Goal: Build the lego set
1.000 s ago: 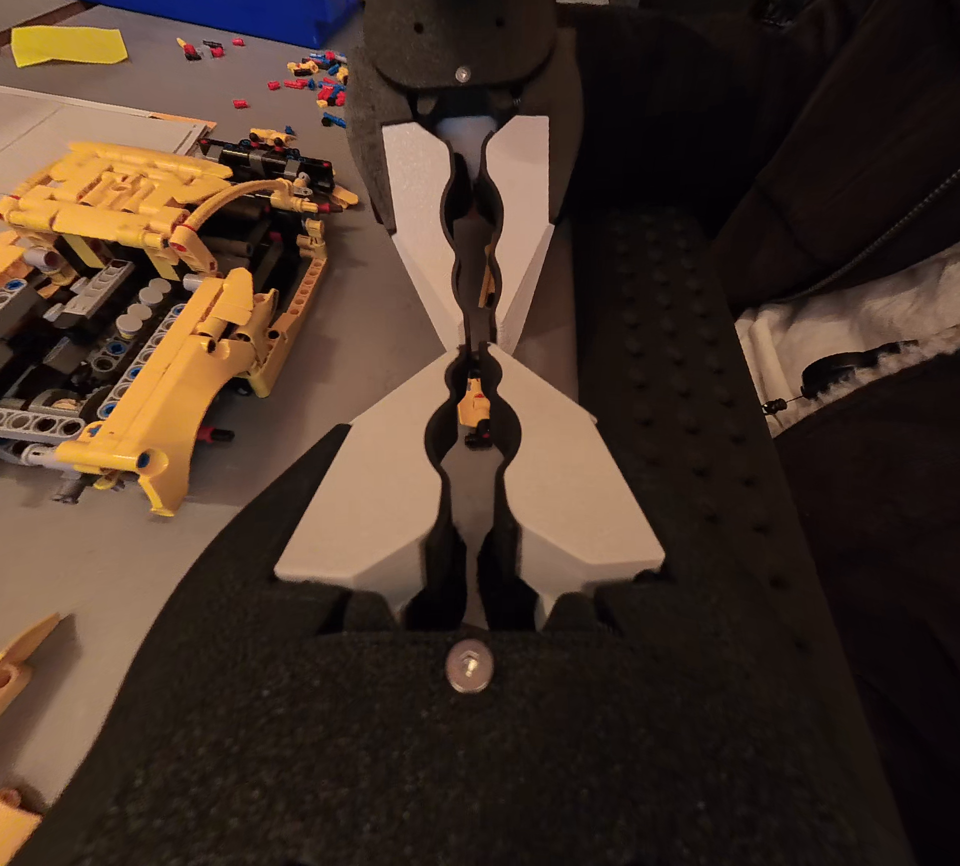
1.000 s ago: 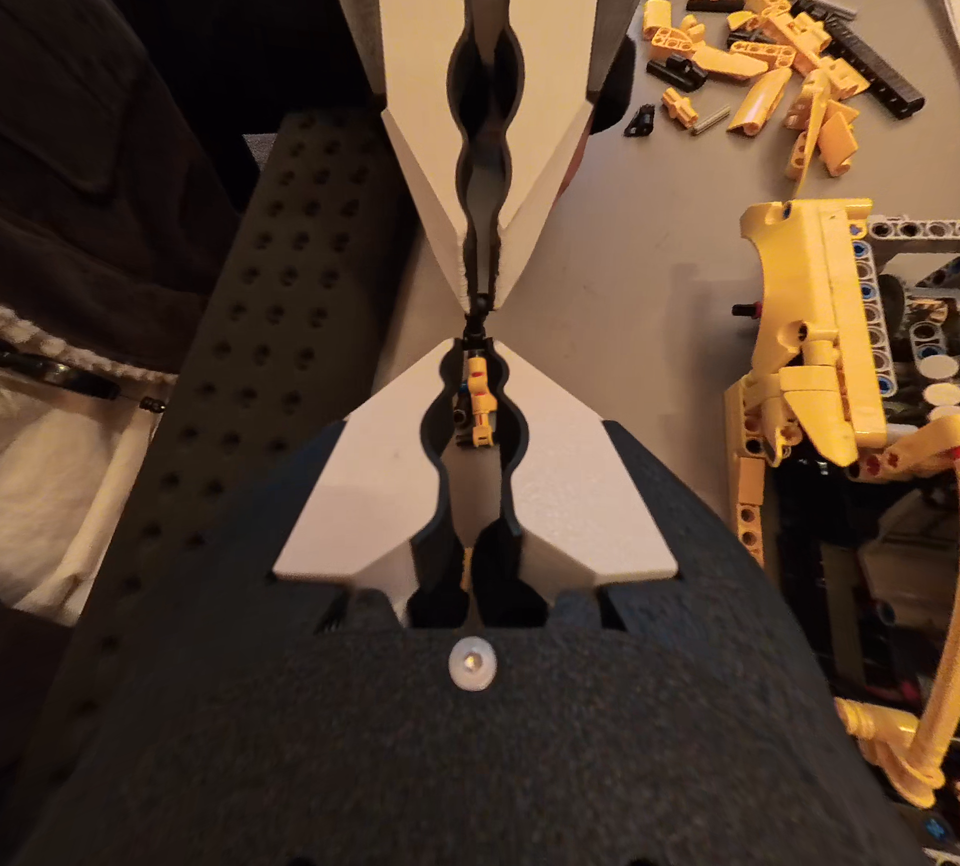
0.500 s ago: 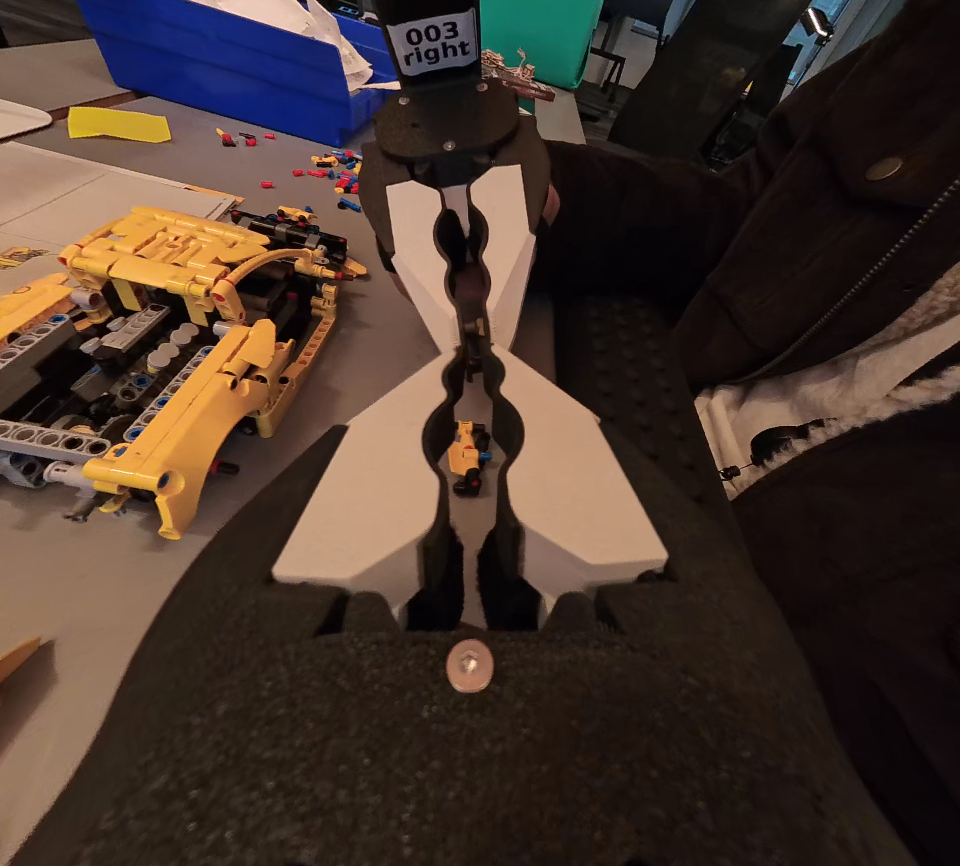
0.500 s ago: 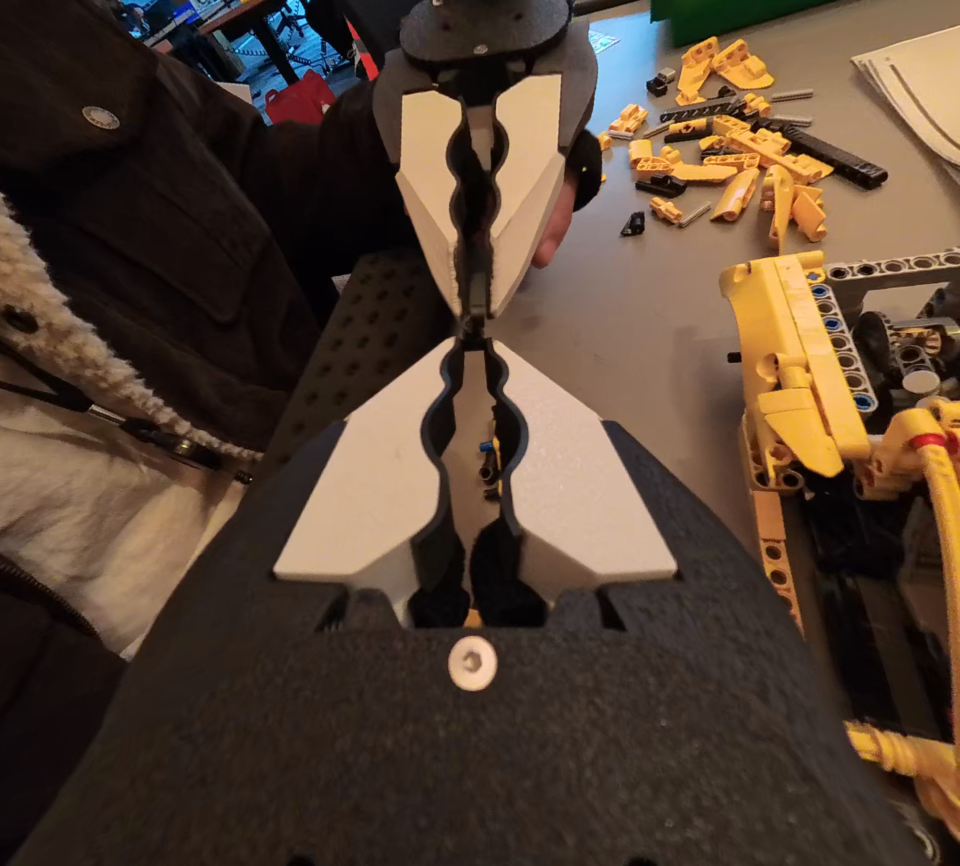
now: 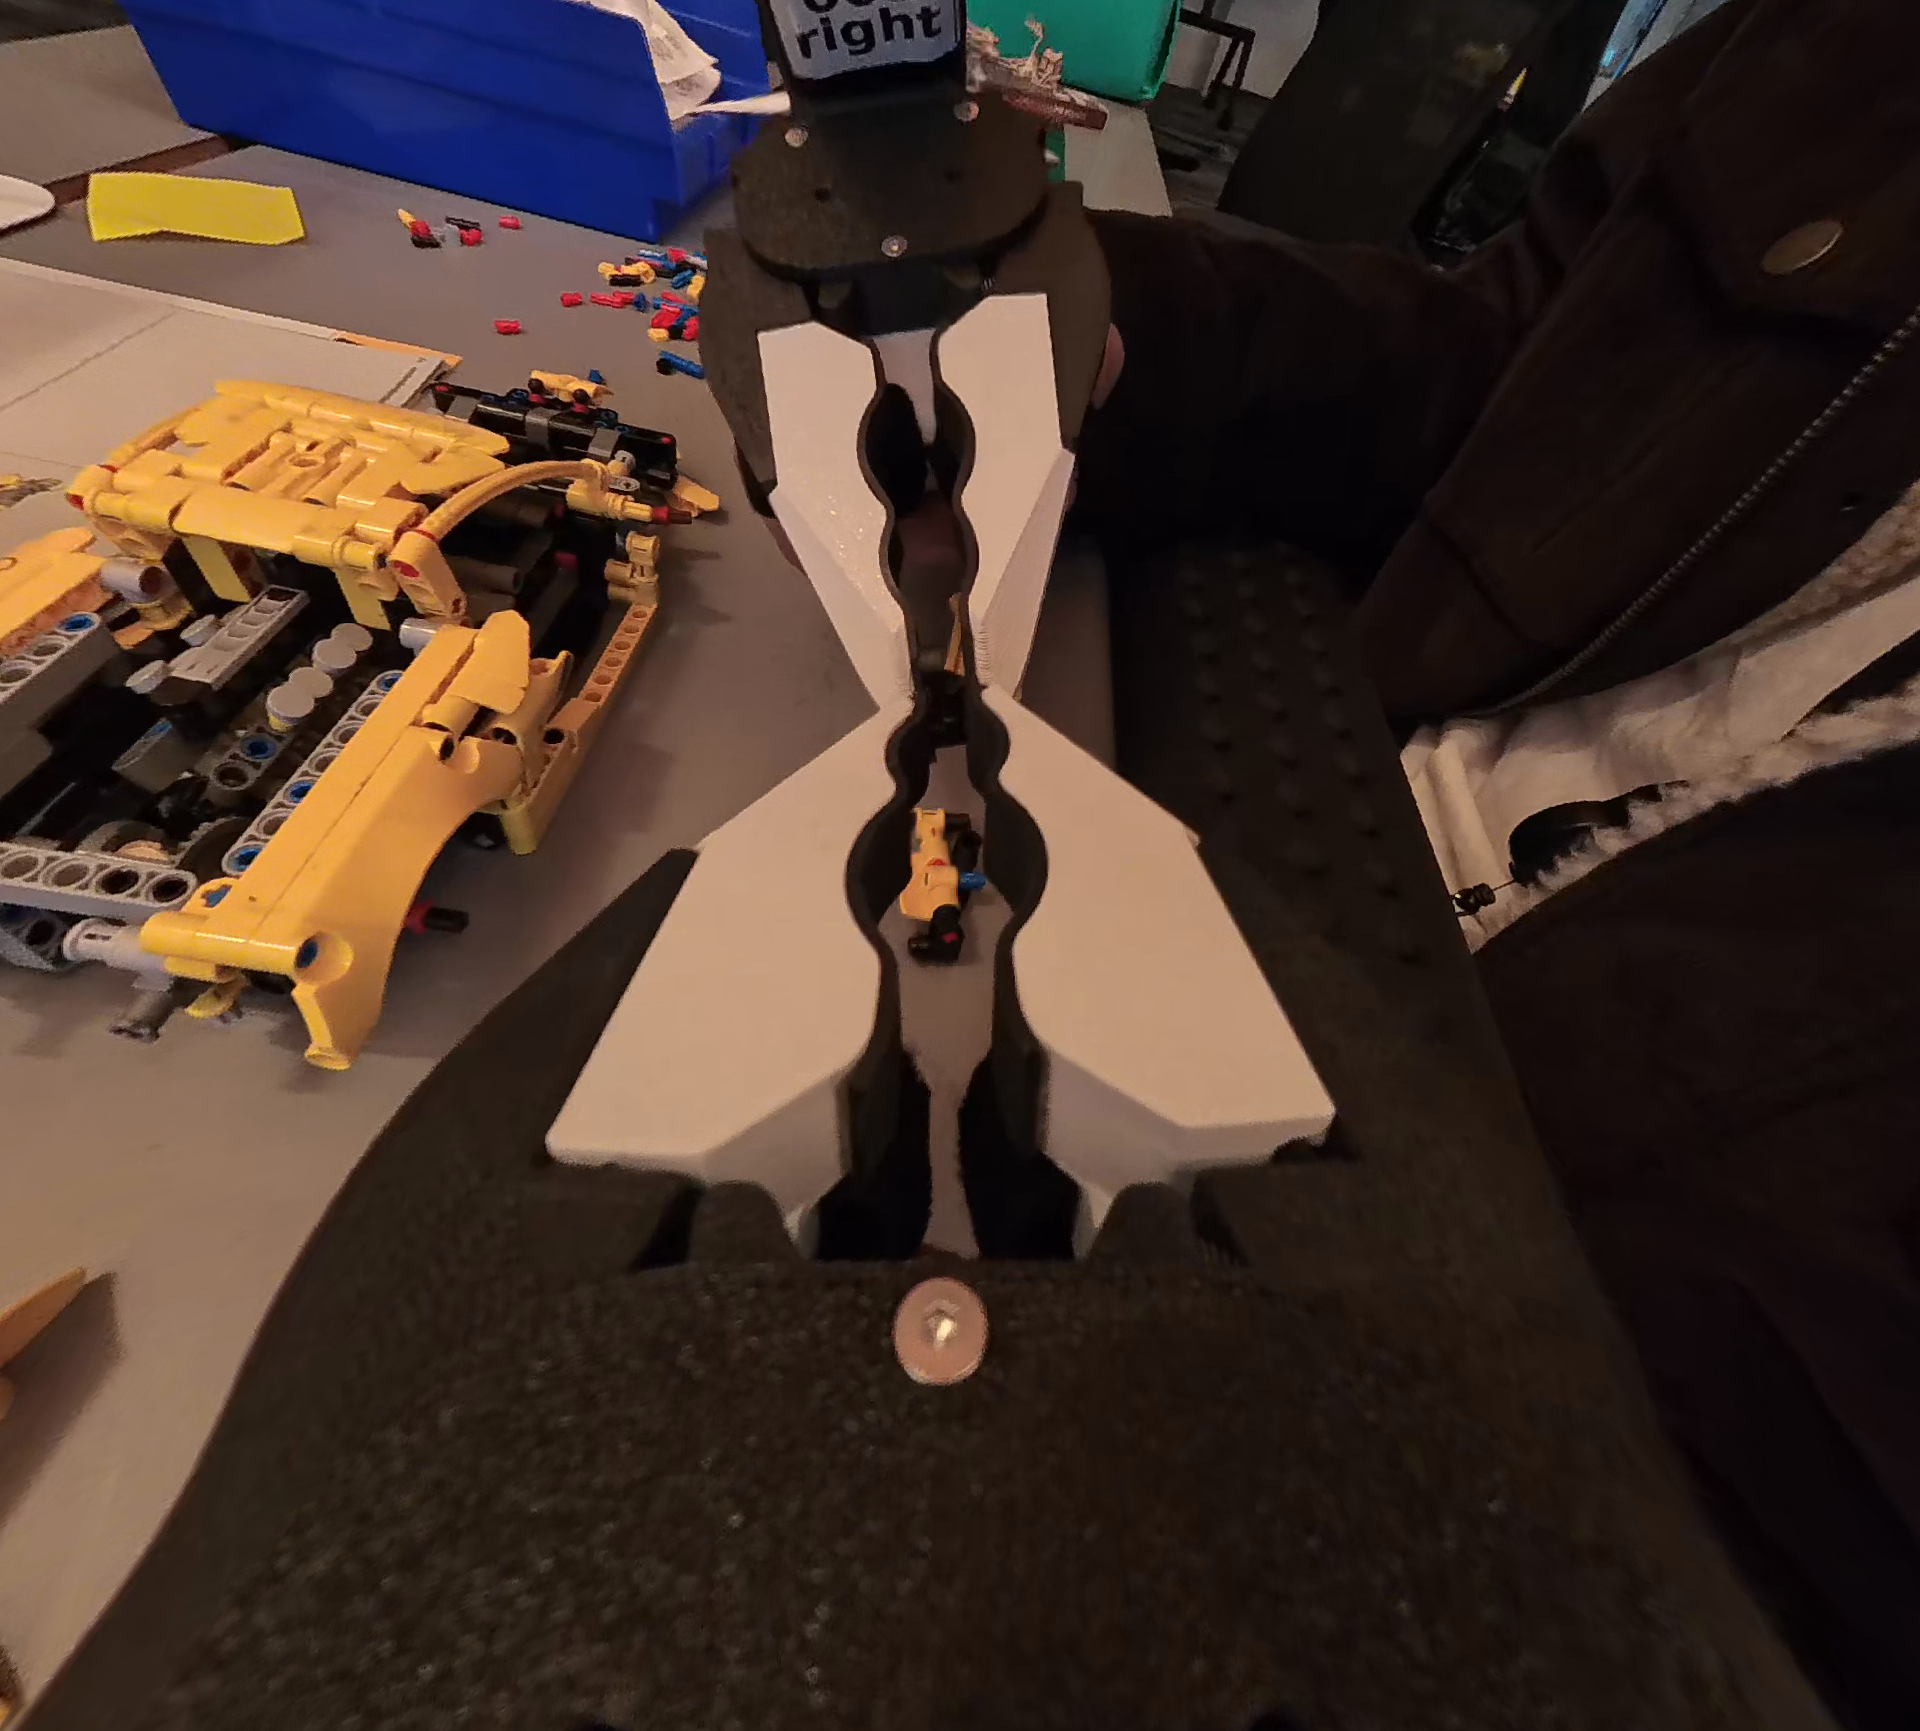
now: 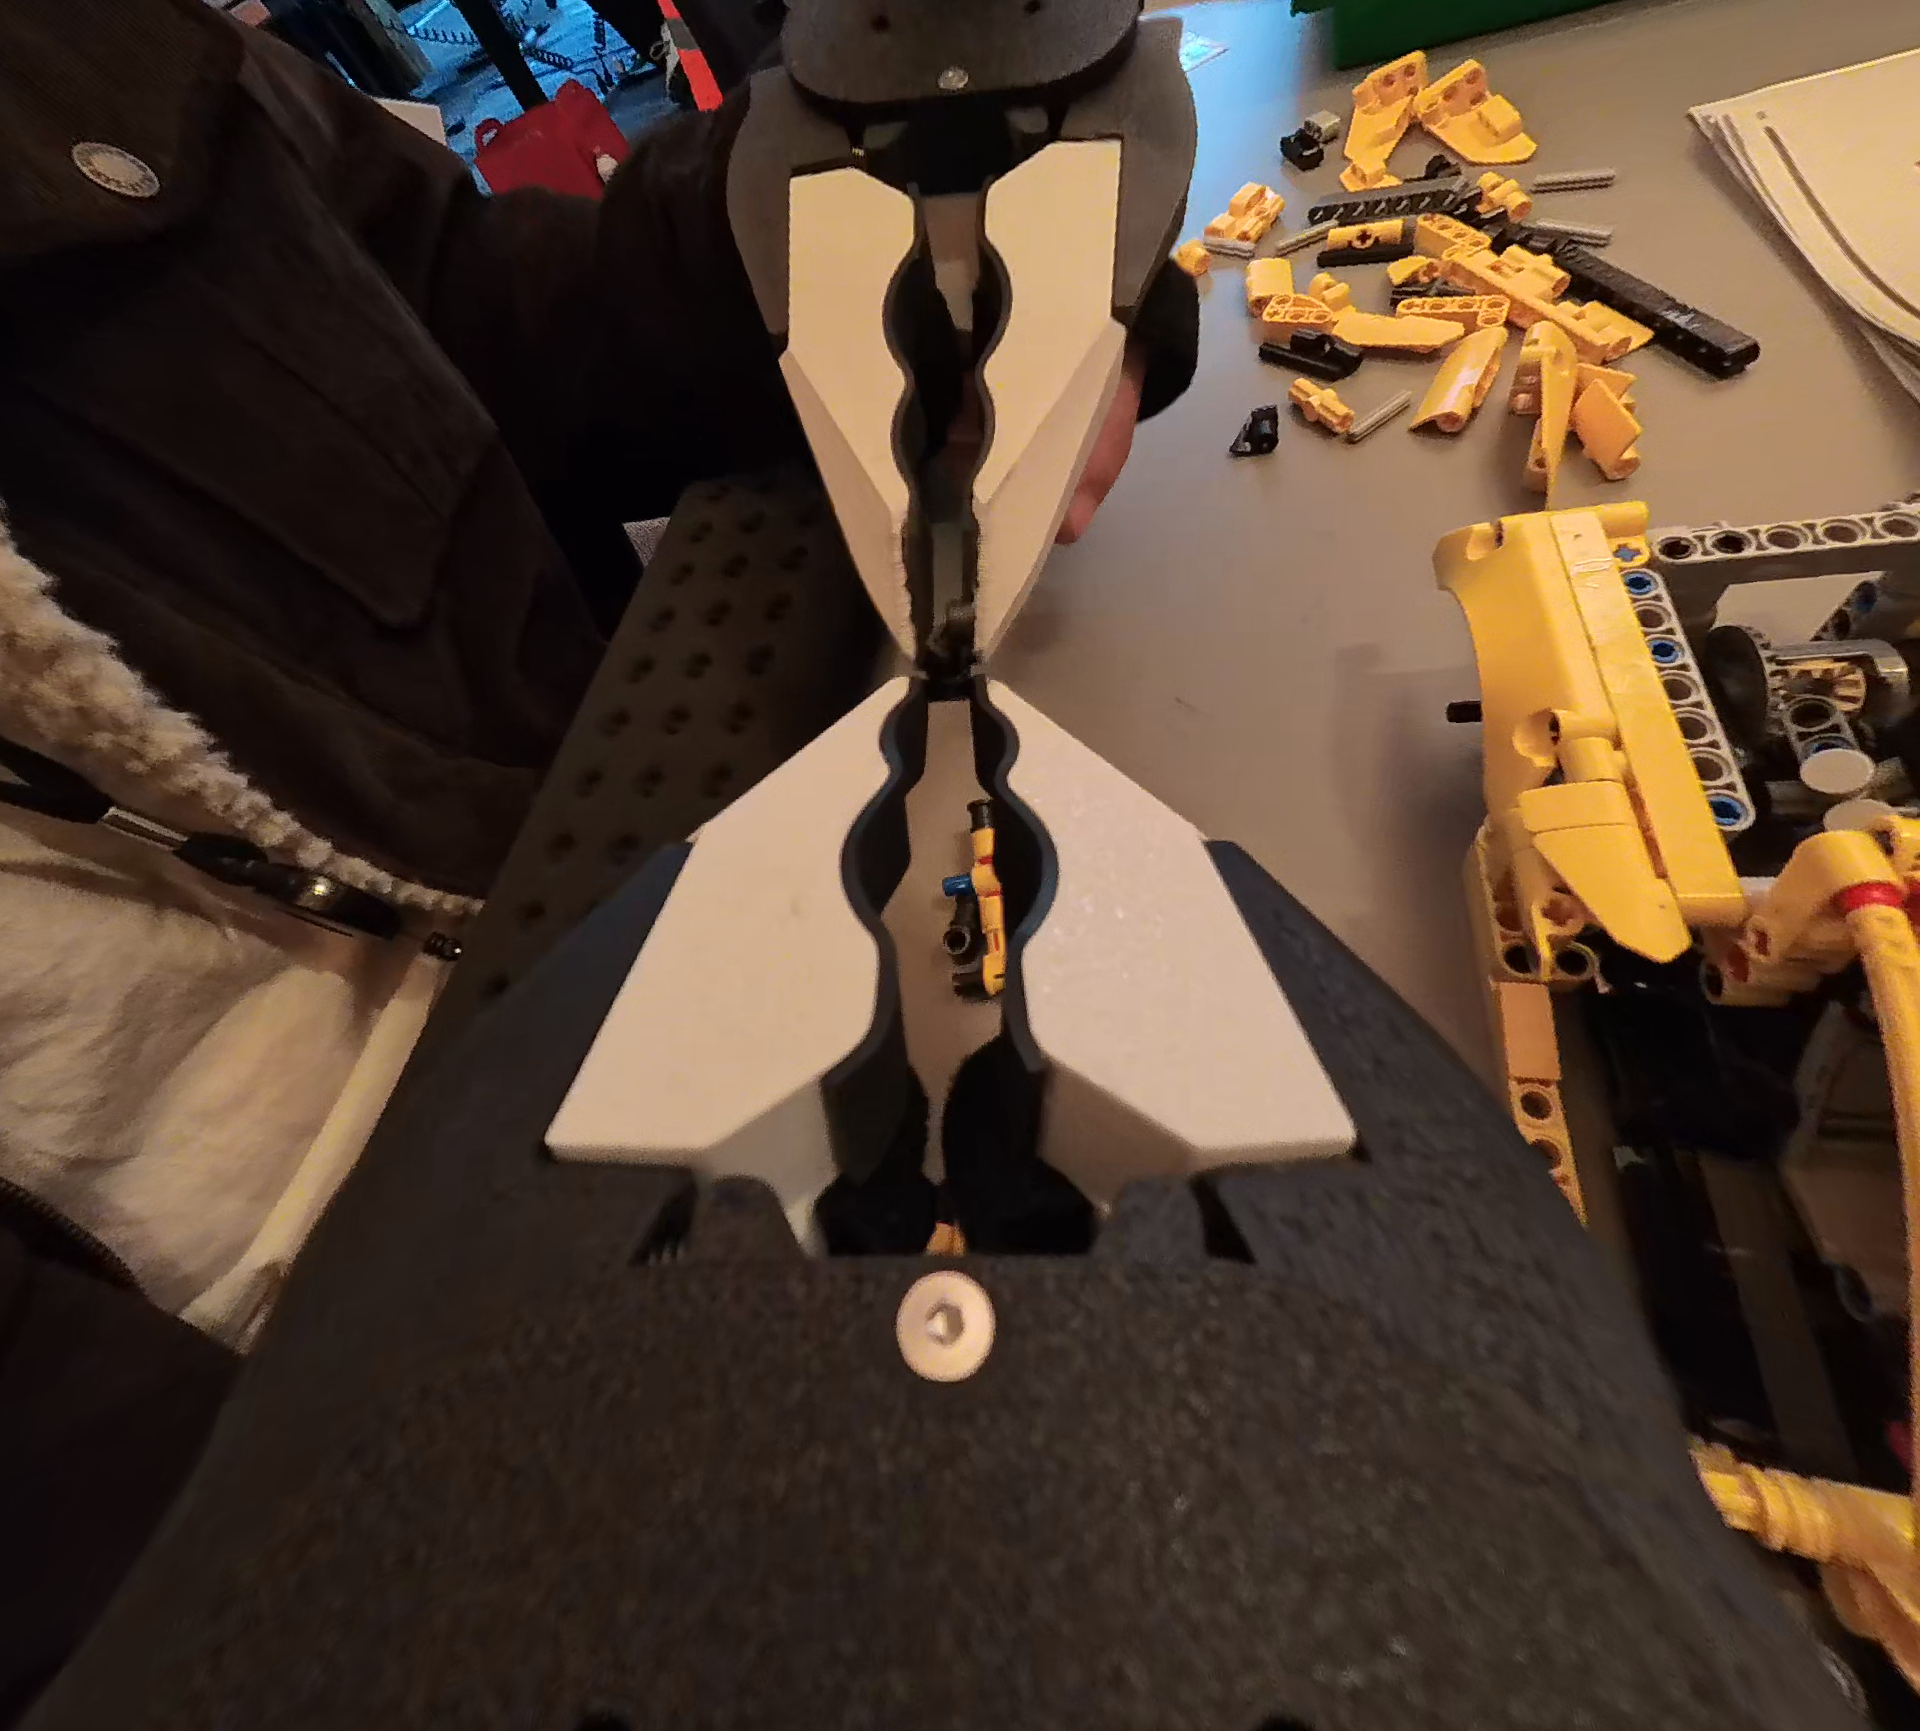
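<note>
Small black connector piece (image 6: 948, 642), pinched tip to tip at frame centre: light, rigid, slippery, best held across its flat sides. Left gripper (image 5: 940, 705) and right gripper (image 6: 943, 682) both closed on it. A yellow subassembly (image 5: 935, 871) lies below. Yellow model (image 5: 343, 673) at nine o'clock.

The right gripper (image 6: 943, 692) met the left gripper (image 6: 940, 632) tip to tip, both closed on a small dark piece (image 6: 948, 642) pinched between them. Below its fingers, a small yellow assembly (image 6: 982, 902) lay on the table (image 6: 1247, 621). To its right stood the yellow model (image 6: 1600, 746); farther ahead on that side, loose parts (image 6: 1455, 310) lay scattered.
</note>
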`<state>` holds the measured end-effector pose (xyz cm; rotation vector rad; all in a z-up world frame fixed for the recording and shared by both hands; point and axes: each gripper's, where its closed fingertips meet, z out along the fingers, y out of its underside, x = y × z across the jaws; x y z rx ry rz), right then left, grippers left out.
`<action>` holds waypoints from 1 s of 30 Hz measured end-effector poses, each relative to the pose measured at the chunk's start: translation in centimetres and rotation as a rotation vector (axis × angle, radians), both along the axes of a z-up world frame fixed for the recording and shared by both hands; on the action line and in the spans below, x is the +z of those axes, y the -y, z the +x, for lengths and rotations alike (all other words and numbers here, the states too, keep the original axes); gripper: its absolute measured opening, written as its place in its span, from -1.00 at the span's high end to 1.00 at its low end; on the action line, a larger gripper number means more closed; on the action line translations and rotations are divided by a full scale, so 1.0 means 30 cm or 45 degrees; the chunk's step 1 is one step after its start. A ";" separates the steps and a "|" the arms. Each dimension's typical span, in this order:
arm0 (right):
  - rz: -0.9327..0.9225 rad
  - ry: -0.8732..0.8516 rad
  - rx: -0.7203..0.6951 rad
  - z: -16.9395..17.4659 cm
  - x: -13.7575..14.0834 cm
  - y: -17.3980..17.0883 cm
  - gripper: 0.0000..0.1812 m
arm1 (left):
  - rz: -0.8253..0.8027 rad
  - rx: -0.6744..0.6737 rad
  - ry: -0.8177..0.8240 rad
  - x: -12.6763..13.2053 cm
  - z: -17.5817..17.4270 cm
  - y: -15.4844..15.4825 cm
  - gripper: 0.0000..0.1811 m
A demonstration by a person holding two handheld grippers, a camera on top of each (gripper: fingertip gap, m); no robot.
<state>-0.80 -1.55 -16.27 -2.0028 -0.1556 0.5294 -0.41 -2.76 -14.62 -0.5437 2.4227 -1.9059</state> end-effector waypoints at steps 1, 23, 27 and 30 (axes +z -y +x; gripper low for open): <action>-0.003 0.018 0.002 0.004 -0.006 0.005 0.88 | 0.001 0.004 -0.001 -0.001 0.001 -0.004 0.94; -0.384 0.192 0.119 0.002 -0.217 0.054 0.78 | 0.270 -0.261 -0.104 -0.161 -0.129 0.039 0.95; -0.425 0.092 0.141 -0.016 -0.220 0.044 0.85 | 0.275 -0.234 -0.077 -0.159 -0.117 0.036 0.95; -0.465 -0.030 0.101 -0.006 -0.211 0.043 0.85 | 0.266 -0.205 -0.027 -0.146 -0.104 0.034 0.95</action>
